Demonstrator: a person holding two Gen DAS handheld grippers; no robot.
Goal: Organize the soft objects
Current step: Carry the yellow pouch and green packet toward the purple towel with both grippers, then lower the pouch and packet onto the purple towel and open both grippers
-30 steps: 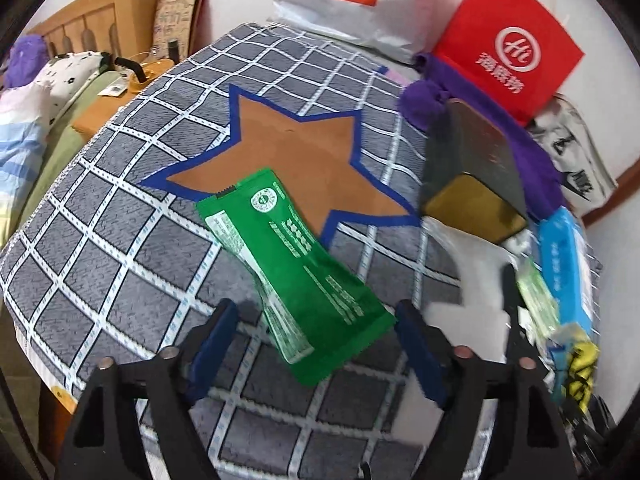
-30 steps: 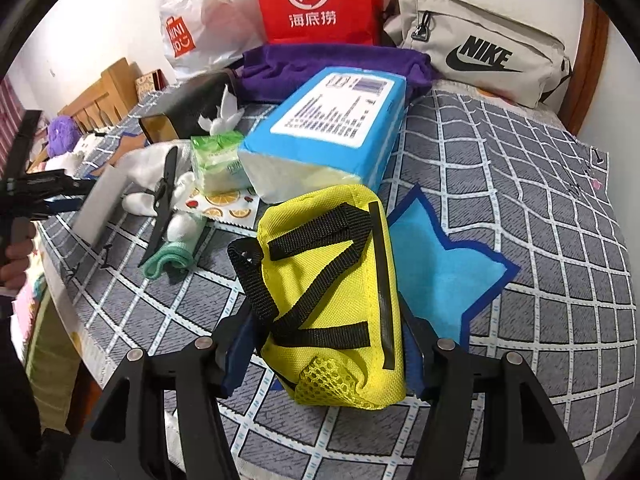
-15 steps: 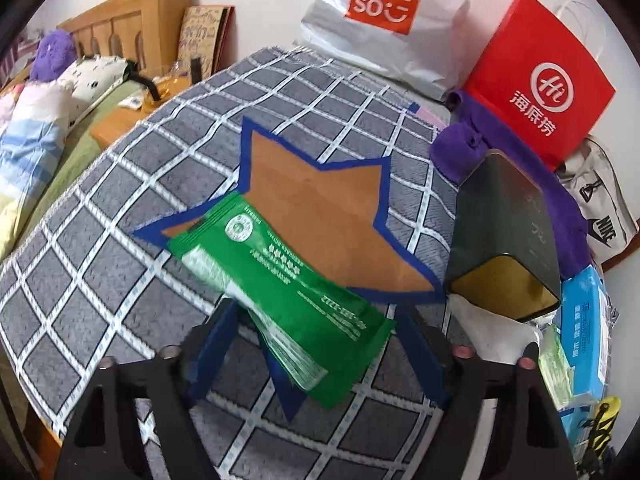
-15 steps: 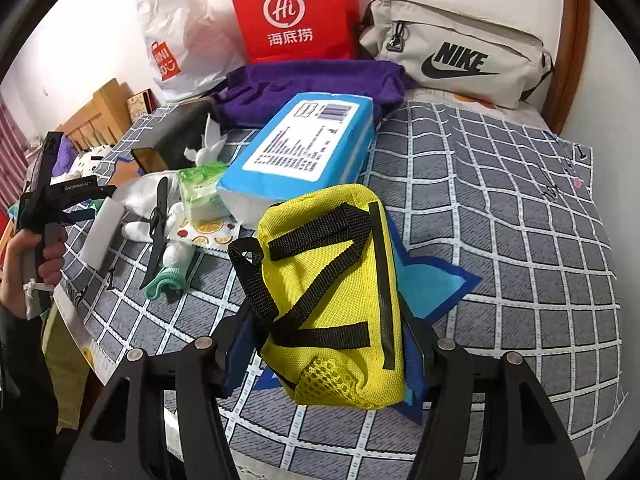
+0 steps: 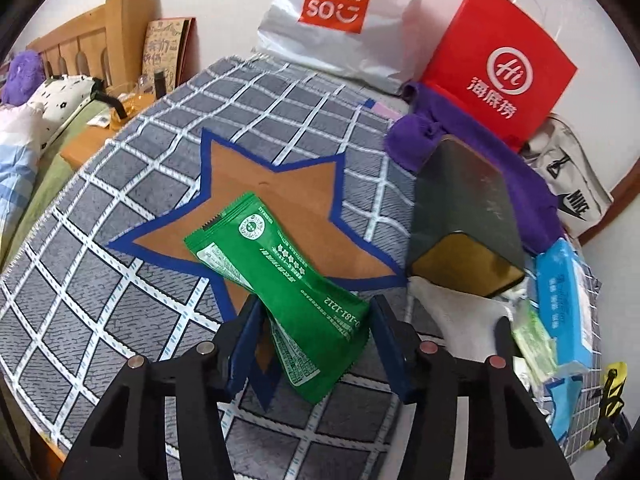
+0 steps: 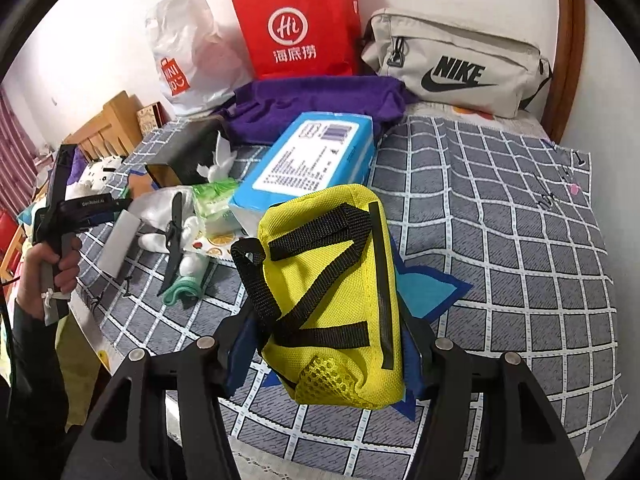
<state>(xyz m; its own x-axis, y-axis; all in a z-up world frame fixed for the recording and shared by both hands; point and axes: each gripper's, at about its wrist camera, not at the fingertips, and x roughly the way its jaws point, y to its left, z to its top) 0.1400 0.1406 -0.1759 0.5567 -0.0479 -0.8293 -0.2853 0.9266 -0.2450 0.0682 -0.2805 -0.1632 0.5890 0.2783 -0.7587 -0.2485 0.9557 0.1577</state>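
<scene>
A green foil packet (image 5: 276,276) lies slanted across the lower part of a brown star with a blue border (image 5: 288,192) on the checked grey cloth. My left gripper (image 5: 317,306) straddles the packet's near half and its jaws are closing. Its left pad is at the packet's edge, and a thin gap shows on the right. My right gripper (image 6: 328,328) is shut on a yellow pouch with black straps (image 6: 332,280). It holds the pouch just above a light-blue star (image 6: 428,292), which the pouch partly hides.
A black-and-gold box (image 5: 464,216), a blue tissue pack (image 6: 316,160), a green tissue packet (image 6: 212,200), a white plush with a black tool (image 6: 174,232) and a purple towel (image 6: 316,100) crowd the middle. A red bag (image 5: 500,64), a Miniso bag (image 5: 340,12) and a Nike bag (image 6: 460,64) line the wall.
The left jaws have narrowed around the green packet, which now sits further onto the brown star. The right gripper has risen a little with the yellow pouch.
</scene>
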